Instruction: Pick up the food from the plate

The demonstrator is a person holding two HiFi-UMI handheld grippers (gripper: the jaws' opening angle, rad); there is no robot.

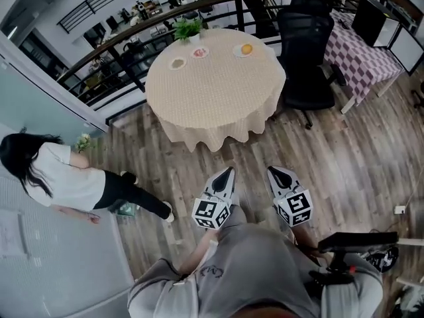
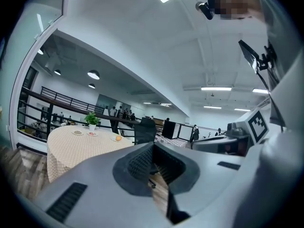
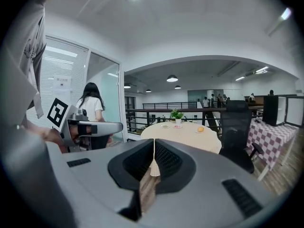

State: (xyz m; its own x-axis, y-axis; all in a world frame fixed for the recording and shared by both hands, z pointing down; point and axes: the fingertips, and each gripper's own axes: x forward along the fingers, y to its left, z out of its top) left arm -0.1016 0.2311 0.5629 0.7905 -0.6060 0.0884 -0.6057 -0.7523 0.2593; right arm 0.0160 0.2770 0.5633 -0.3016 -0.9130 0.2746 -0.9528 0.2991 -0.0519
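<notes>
A round table (image 1: 215,91) carries three plates, well ahead of both grippers. What lies on the left plate (image 1: 171,63) and the middle plate (image 1: 193,53) is too small to tell. The right plate (image 1: 237,51) holds one round orange food (image 1: 246,48) with no clear long axis. The left gripper (image 1: 229,169) and the right gripper (image 1: 271,169) each have their jaws closed together, gripping nothing.
</notes>
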